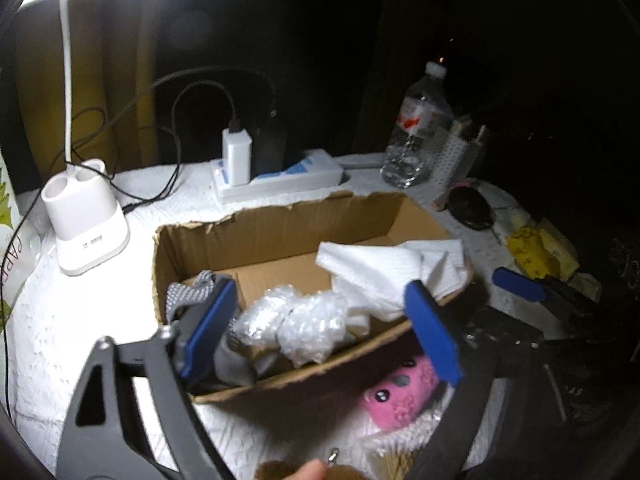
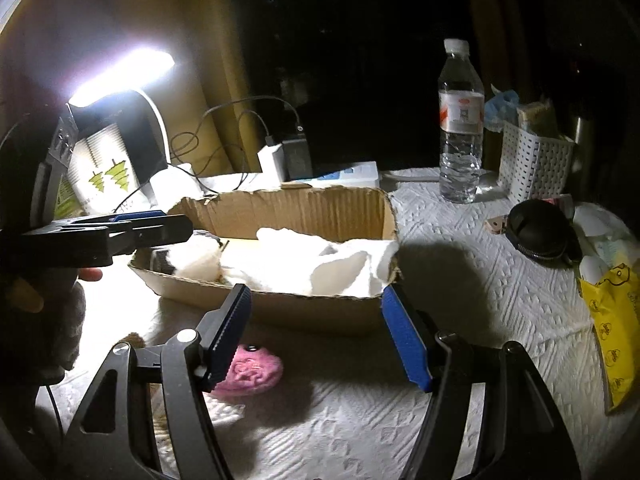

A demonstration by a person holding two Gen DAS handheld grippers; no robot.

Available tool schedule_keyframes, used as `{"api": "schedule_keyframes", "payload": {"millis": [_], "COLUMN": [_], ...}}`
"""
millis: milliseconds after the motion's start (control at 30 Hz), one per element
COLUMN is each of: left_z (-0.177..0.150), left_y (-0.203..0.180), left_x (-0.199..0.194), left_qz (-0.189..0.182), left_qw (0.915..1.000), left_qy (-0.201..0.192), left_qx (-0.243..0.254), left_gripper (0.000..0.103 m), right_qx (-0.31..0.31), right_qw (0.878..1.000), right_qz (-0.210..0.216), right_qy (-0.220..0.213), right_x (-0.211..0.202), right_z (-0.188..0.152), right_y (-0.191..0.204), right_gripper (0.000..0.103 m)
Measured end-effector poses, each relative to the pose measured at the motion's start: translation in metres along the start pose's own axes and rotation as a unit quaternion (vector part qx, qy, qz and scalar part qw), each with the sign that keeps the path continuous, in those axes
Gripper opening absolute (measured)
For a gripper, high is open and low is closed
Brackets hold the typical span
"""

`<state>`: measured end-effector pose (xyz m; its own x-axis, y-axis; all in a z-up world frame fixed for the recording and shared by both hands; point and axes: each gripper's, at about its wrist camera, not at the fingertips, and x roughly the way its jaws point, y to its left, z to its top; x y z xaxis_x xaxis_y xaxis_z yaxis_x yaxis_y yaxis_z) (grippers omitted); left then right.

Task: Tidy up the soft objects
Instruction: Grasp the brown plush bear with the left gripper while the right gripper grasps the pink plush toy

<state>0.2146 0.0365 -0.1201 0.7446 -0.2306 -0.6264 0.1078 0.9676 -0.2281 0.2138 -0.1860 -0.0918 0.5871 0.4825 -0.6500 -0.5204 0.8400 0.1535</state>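
A torn cardboard box (image 1: 280,216) (image 2: 304,208) stands on the white-covered table. In it lie a white paper cloth (image 1: 384,268) (image 2: 320,260), a wad of bubble wrap (image 1: 296,320) and a grey sock (image 1: 236,360). My left gripper (image 1: 320,320) hangs open over the box's near left part, with the bubble wrap lying loose below its fingers. A pink plush toy (image 1: 400,392) (image 2: 250,370) lies on the table in front of the box. My right gripper (image 2: 316,304) stands open just before the box's front wall, and the toy is below its left finger.
A white lamp base (image 1: 88,236), a power strip (image 1: 280,180) with chargers and cables sit behind the box. A water bottle (image 2: 460,128), white basket (image 2: 532,164), black pouch (image 2: 540,236) and yellow packet (image 2: 612,320) crowd the right side.
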Motion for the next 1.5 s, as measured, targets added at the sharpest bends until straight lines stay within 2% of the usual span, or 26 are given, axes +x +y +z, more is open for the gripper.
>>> {"api": "schedule_keyframes", "payload": {"millis": [267, 567, 1067, 1500], "left_z": [-0.005, -0.025, -0.063, -0.096], "left_y": [-0.002, -0.005, 0.002, 0.018], "left_x": [-0.037, -0.058, -0.072, -0.058], "left_qz": [-0.007, -0.011, -0.007, 0.004], "left_qw": [0.9996, 0.9995, 0.9998, 0.9995], "left_qy": [-0.028, -0.029, -0.016, 0.024], "left_qx": [0.006, 0.008, -0.004, -0.022], "left_gripper": [0.096, 0.096, 0.096, 0.096], "right_qx": [-0.016, -0.028, -0.038, -0.035], "right_qw": [1.0, 1.0, 0.999, 0.999], "right_qz": [-0.001, -0.001, -0.003, 0.001], "right_qy": [-0.007, -0.011, -0.008, 0.016], "right_x": [-0.014, -0.027, -0.037, -0.023], "right_z": [0.002, 0.0, -0.009, -0.025], "right_y": [0.025, 0.046, 0.065, 0.071], "right_gripper": [0.071, 0.071, 0.071, 0.071]}}
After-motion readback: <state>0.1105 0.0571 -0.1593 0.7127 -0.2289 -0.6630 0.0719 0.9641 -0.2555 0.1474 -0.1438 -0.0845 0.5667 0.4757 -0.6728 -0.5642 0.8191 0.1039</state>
